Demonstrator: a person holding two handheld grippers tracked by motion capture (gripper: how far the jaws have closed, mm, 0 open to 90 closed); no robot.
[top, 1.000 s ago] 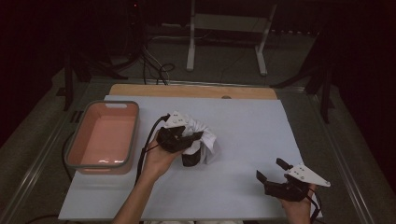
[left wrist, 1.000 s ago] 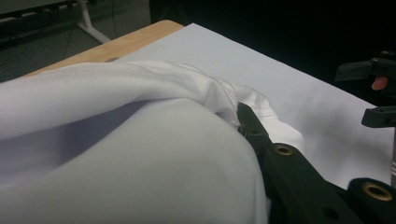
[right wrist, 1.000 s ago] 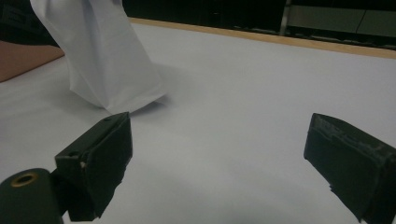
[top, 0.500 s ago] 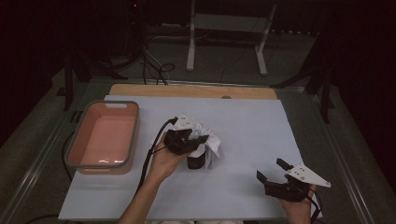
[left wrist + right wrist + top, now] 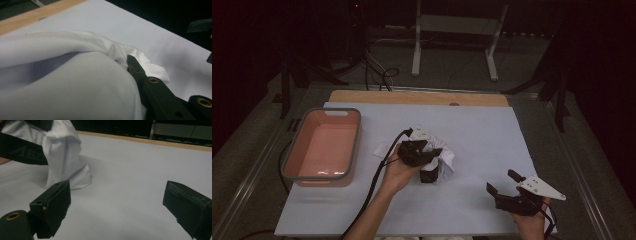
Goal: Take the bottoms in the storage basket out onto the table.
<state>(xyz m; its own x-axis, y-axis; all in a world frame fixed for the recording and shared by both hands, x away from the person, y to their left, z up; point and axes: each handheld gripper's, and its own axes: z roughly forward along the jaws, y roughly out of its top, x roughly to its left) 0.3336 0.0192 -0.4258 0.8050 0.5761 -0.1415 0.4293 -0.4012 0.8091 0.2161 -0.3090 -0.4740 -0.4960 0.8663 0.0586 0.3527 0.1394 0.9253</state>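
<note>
While crumpled, white cloth point(image 5: 443, 161), smooth folds

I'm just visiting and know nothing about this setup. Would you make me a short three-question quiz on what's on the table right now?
1. True or false: the pink tray has white cloth lying in it.
2. Which gripper has its jaws wide apart with nothing between them?
A. left gripper
B. right gripper
3. Fill in: the left gripper's jaws are closed on the ____.

Key:
1. False. The tray has nothing in it, and the cloth is bunched up on the white table cover, to the tray's right.
2. B.
3. White cloth.
</note>
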